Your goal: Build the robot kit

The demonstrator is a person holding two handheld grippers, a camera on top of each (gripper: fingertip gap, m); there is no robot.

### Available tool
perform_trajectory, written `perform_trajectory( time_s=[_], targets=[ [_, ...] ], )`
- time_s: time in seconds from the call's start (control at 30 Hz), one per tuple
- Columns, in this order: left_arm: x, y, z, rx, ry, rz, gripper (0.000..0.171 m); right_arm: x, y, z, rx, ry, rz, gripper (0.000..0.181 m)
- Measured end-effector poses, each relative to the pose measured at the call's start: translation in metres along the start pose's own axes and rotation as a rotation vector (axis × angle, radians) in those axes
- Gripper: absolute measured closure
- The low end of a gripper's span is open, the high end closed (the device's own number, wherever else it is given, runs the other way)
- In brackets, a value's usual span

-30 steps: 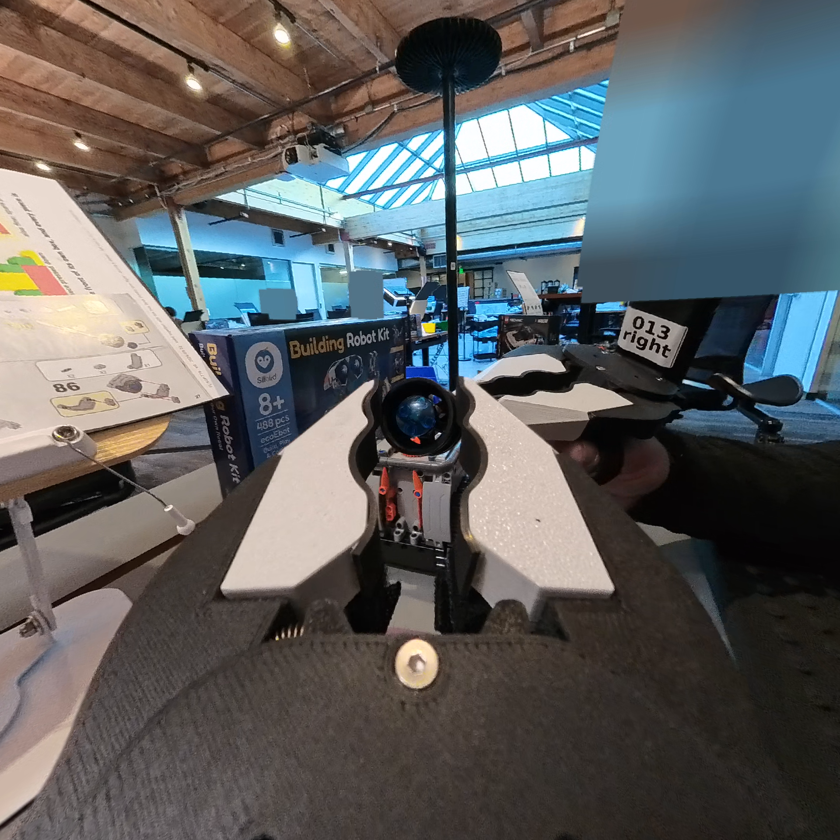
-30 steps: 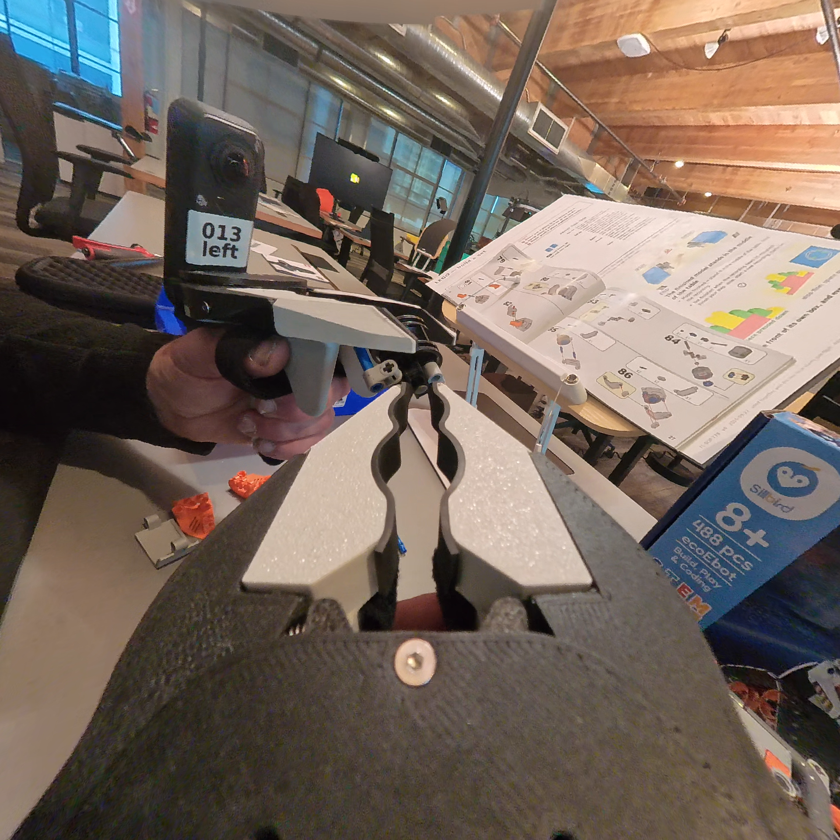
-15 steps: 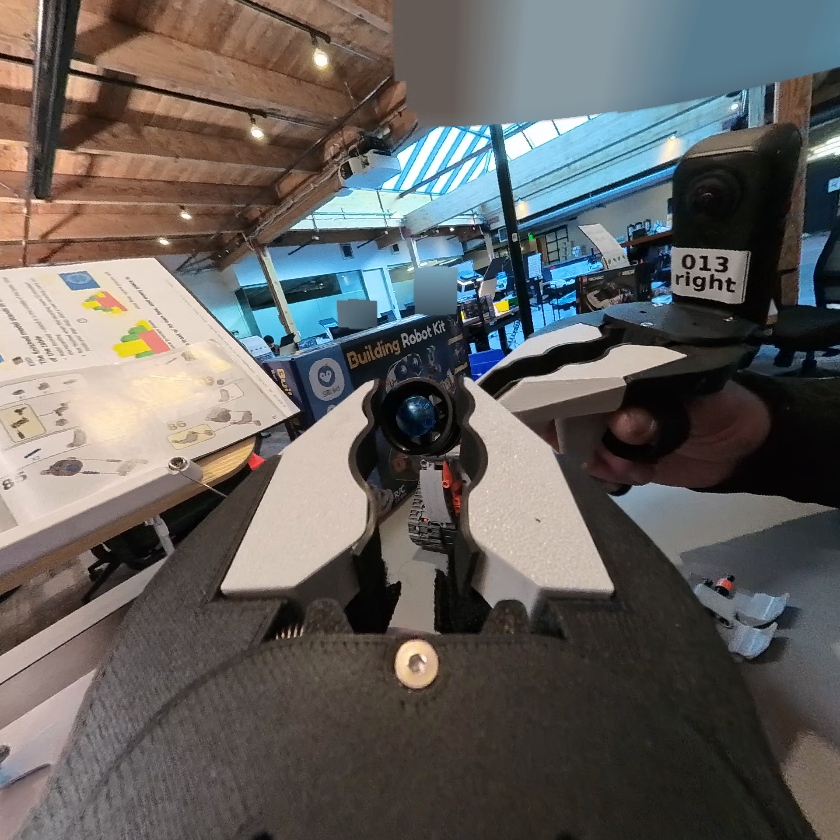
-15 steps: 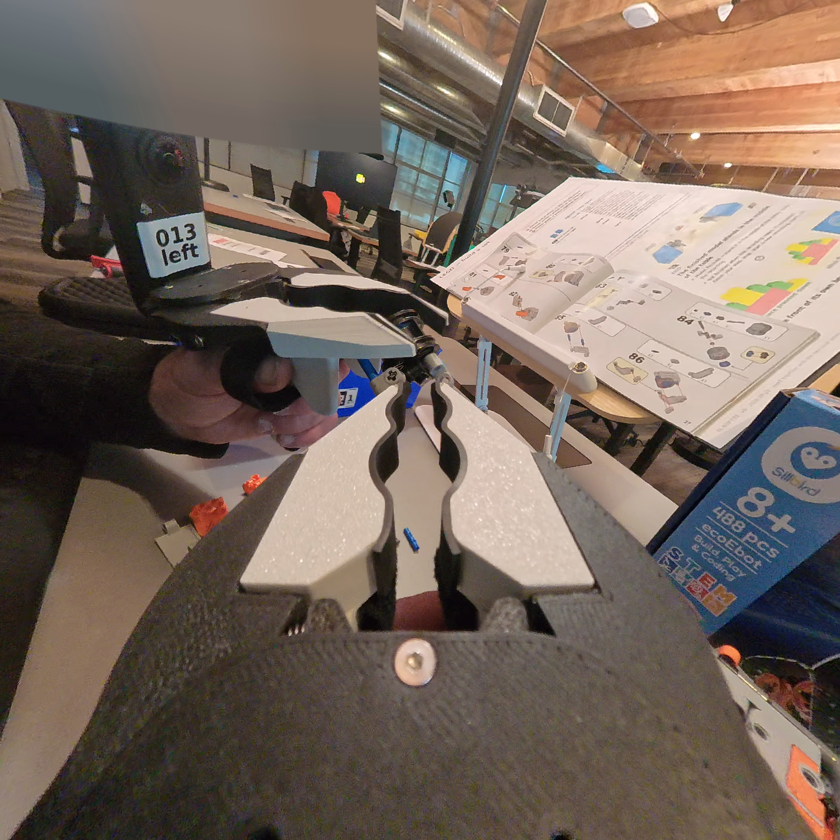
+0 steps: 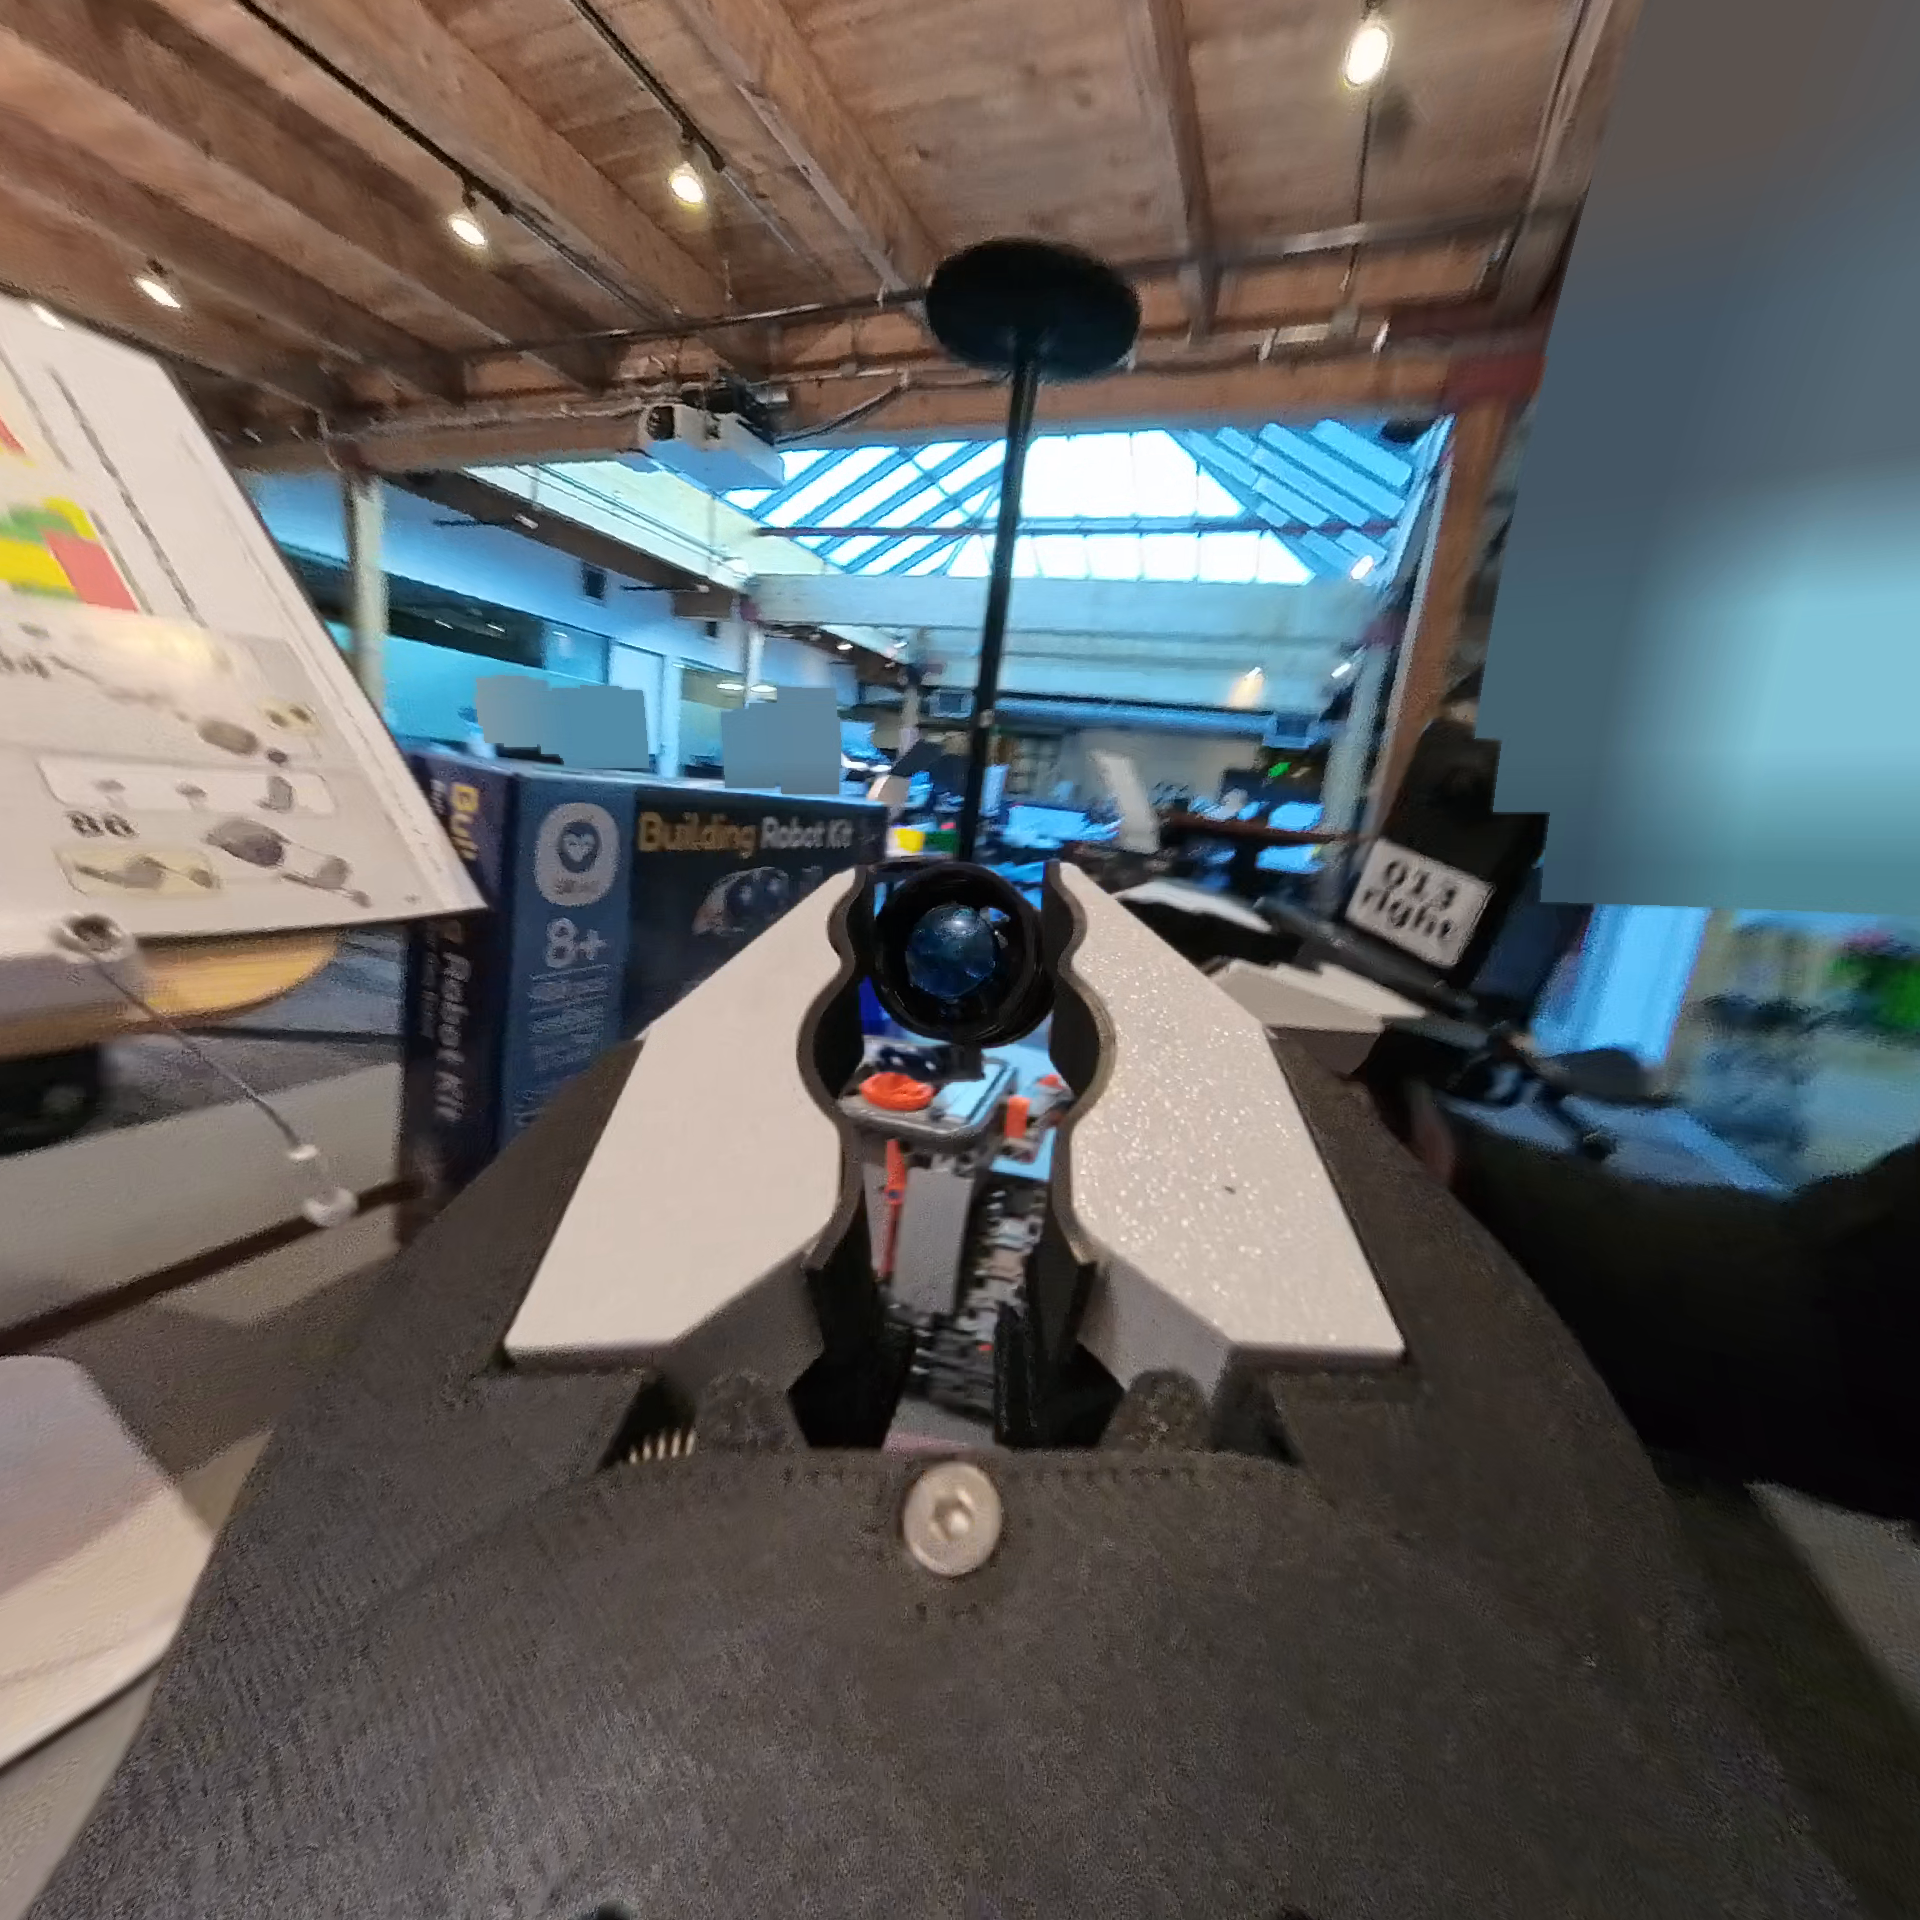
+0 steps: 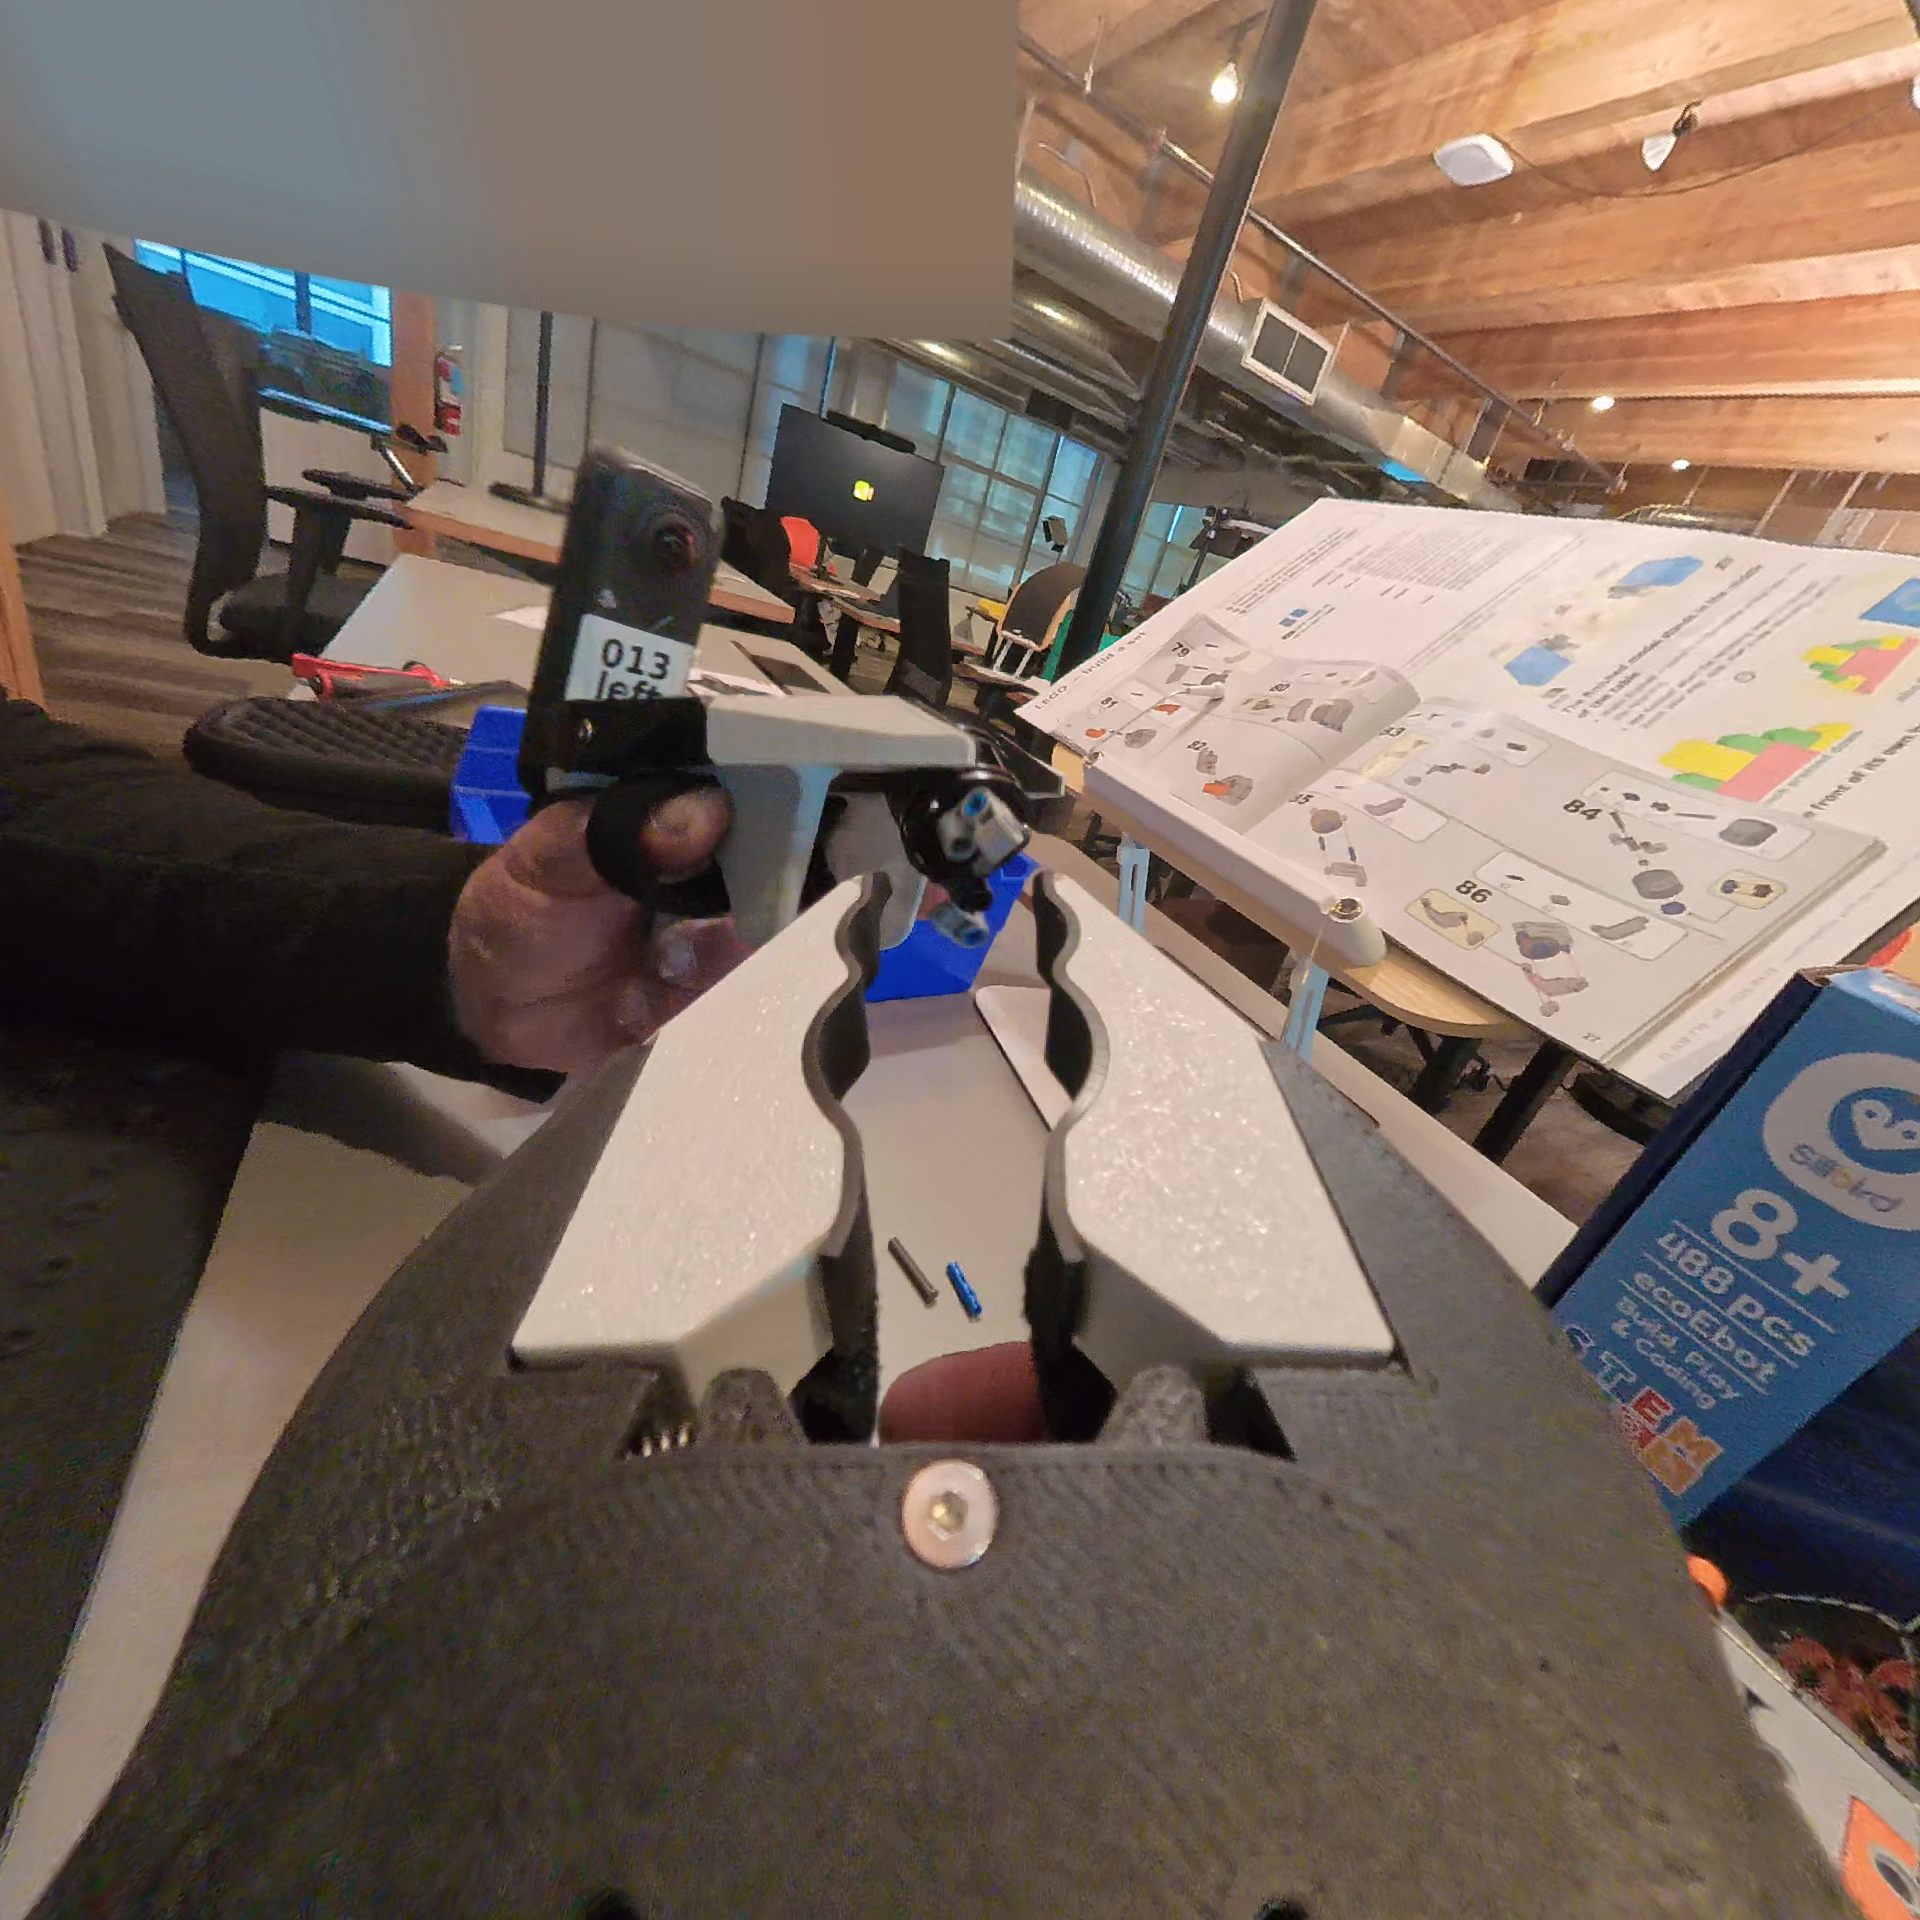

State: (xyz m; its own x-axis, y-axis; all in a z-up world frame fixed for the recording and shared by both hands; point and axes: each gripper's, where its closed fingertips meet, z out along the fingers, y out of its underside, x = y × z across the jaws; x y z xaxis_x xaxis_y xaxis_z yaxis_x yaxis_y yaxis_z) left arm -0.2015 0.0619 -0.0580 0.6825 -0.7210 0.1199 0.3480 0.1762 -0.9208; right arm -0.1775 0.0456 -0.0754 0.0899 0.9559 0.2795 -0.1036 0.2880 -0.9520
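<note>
My left gripper (image 5: 954, 914) is shut on a black round piece with a blue ball in its middle (image 5: 956, 966). A grey and orange brick model (image 5: 935, 1174) shows below through the gap between the fingers. In the right wrist view a hand holds that left gripper (image 6: 935, 790), and the held piece (image 6: 966, 831) shows a grey connector with blue pins. My right gripper (image 6: 951, 904) is open and empty, its tips just below and on either side of that piece. A small black pin (image 6: 912, 1270) and a blue pin (image 6: 964, 1288) lie on the table between its fingers.
An open instruction booklet (image 6: 1455, 748) rests on a slanted stand at the right, also in the left wrist view (image 5: 187, 727). A blue kit box (image 6: 1766, 1247) stands at the right edge. A blue bin (image 6: 935, 956) sits behind the grippers on the grey table (image 6: 312, 1299). Less than 4 cm separates the two grippers' tips.
My right gripper has opened from nearly shut to wide apart. The left gripper keeps its hold on the black piece and has swung its view back toward the box and stand.
</note>
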Motion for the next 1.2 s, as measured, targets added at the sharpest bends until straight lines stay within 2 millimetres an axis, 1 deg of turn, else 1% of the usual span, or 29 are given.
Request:
perform_trajectory(
  time_s=[0.1,0.17,0.3,0.4,0.5,0.7,0.77,0.9,1.03,1.2],
  targets=[
    [-0.004,-0.005,-0.003,0.033,0.056,-0.171,0.141,-0.001,0.005,0.003,-0.030,-0.002,-0.005,0.148],
    [-0.001,-0.004,-0.001,0.033,0.102,-0.266,0.141,-0.004,0.009,0.006,-0.045,-0.003,-0.003,0.147],
    [-0.002,0.005,0.003,0.030,0.117,-0.389,0.142,-0.013,0.015,0.011,-0.067,-0.025,0.008,0.147],
    [-0.002,0.008,0.005,0.037,0.127,-0.446,0.142,-0.017,0.021,0.015,-0.092,-0.031,0.011,0.149],
    [-0.002,0.011,0.006,0.022,0.113,-0.398,0.142,-0.019,0.024,0.017,-0.103,-0.030,0.011,0.150],
    [0.004,0.013,0.006,-0.012,0.083,-0.233,0.142,-0.009,0.023,0.014,-0.075,-0.009,0.091,0.153],
    [0.007,0.016,0.007,-0.030,0.088,-0.198,0.142,-0.006,0.023,0.014,-0.075,0.007,0.085,0.155],
    [0.007,0.020,0.007,-0.056,0.083,-0.171,0.142,-0.003,0.028,0.014,-0.101,0.047,0.013,0.156],
    [0.003,0.025,0.007,-0.086,0.050,-0.115,0.142,0.002,0.034,0.015,-0.148,0.119,-0.142,0.156],
    [-0.002,0.029,0.006,-0.107,0.030,-0.122,0.142,0.007,0.036,0.014,-0.176,0.187,-0.237,0.154]
  ],
)
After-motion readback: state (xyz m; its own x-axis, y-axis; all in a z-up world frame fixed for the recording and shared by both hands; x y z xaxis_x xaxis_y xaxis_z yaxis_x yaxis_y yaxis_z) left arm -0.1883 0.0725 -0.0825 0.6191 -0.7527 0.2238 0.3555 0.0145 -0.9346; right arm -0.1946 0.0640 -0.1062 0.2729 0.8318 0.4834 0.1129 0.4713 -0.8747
